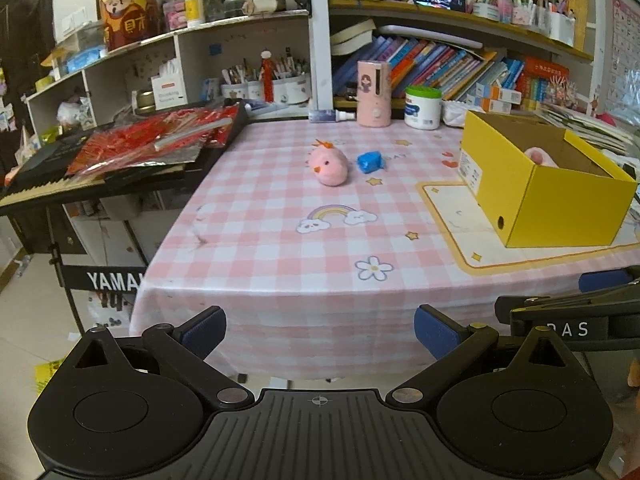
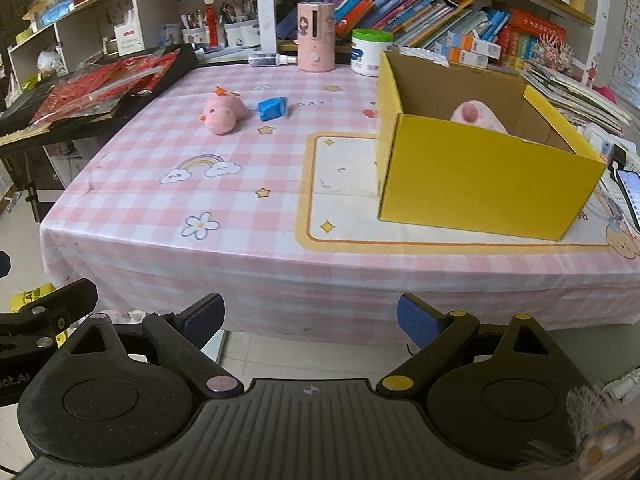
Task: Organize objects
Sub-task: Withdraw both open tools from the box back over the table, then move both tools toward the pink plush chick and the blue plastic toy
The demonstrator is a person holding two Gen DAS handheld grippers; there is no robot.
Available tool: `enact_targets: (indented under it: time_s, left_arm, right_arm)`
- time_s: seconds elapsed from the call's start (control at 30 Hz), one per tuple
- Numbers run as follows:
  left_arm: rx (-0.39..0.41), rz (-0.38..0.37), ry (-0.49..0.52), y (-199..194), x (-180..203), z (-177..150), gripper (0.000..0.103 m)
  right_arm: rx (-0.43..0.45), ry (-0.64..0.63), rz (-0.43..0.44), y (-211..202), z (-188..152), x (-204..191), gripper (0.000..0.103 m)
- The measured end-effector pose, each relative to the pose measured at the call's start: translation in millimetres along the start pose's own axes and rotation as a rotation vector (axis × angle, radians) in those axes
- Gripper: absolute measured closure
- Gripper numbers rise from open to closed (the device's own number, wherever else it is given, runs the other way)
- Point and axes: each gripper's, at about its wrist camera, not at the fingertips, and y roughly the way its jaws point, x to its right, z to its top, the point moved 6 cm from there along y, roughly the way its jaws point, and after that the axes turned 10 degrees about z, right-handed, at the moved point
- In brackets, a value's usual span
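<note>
Pink plush chick on checked tabletop: both tongs wide open, empty; straddle its body squarely before boxing.

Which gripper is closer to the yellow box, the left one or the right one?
Probably right. The right gripper hangs open off the table's front edge, nearly facing the yellow box. The left gripper, also open, hangs beside it, further from the box.
</note>
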Motion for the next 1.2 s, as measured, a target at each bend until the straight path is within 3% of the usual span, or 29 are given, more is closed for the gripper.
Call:
enact_targets:
  time_s: [0.6, 1.2]
  left_arm:
    - [-0.011, 0.044, -0.032, 14.8, -25.0, 4.7, 0.001]
    - [-0.042, 0.037, -0.018, 69.7, -11.8, 37.6, 0.001]
  right_arm:
    - [-0.001, -0.054, 0.043, 21.4, 19.6, -28.8, 0.009]
    - [-0.031, -0.054, 0.039, 70.4, 61.6, -13.5, 0.009]
